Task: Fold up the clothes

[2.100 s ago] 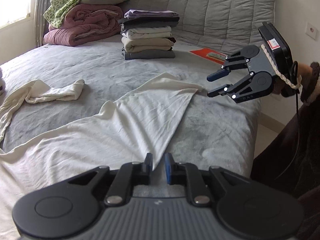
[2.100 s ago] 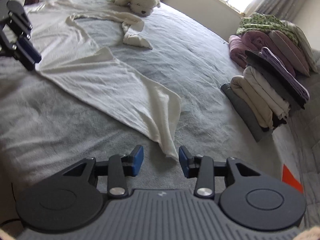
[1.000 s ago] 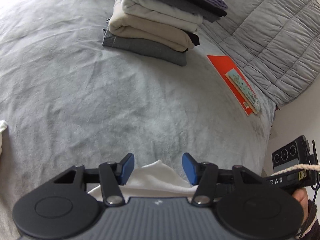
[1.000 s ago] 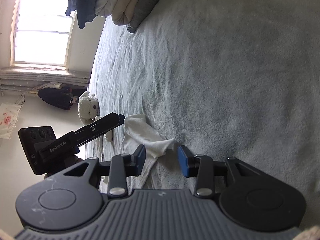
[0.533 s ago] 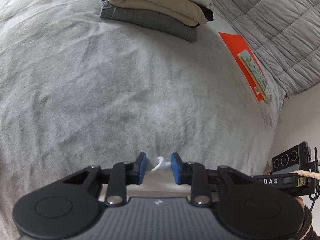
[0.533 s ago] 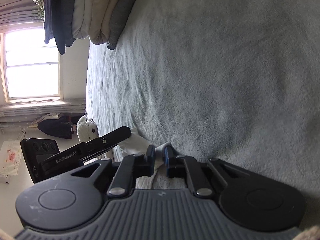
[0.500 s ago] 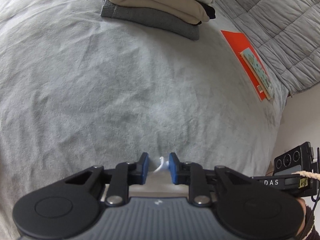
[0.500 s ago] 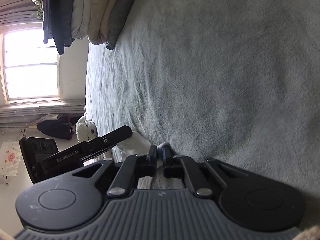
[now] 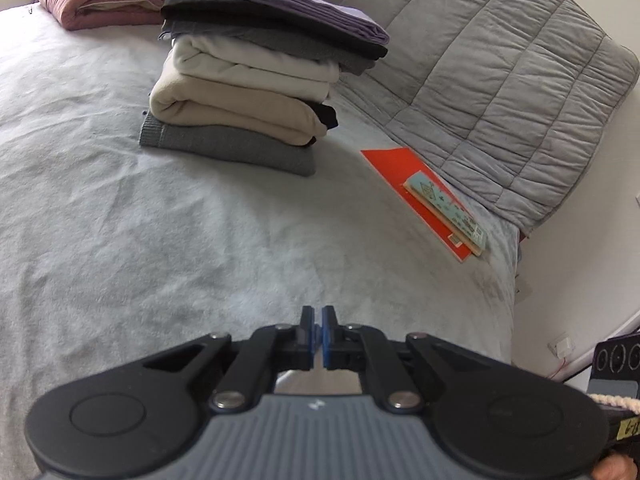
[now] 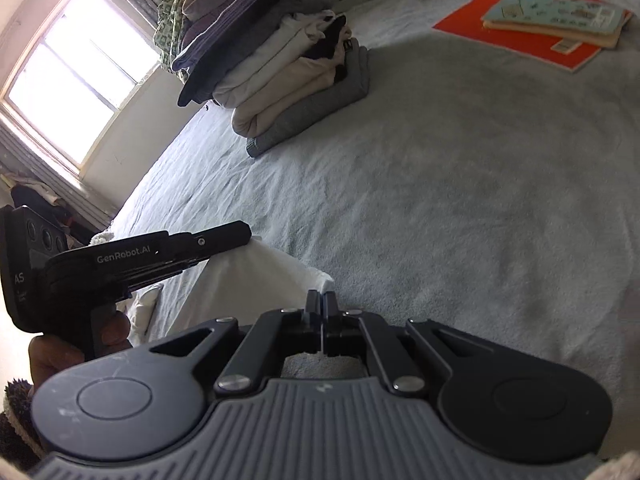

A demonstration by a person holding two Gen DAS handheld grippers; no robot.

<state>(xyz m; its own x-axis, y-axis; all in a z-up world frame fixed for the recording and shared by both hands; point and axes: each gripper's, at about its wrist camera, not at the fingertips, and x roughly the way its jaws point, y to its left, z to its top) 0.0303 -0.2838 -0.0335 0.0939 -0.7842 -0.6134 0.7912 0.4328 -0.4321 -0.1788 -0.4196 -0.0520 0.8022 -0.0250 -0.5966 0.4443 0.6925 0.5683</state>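
A cream cloth [image 10: 256,280] hangs stretched between my two grippers above the grey bed [image 10: 460,200]. In the right wrist view my right gripper [image 10: 322,304] is shut on one corner of it. My left gripper [image 10: 244,236] comes in from the left, held by a hand [image 10: 80,344], with its tip on the cloth's other corner. In the left wrist view the left gripper [image 9: 318,320] has its jaws closing the last bit on the cloth. Only a pale patch of cloth [image 9: 316,378] shows under the fingers there.
A stack of folded clothes [image 9: 248,92] sits further up the bed. To its right lie an orange folder [image 9: 404,176] and a booklet. The quilted headboard [image 9: 500,60] and a pink duvet [image 9: 100,4] lie behind, a window [image 10: 76,88] at the left.
Both grippers went from open around the cloth's corners to shut on them. Both then rose and tipped up, the right one rolling, so the stack and folder came into view.
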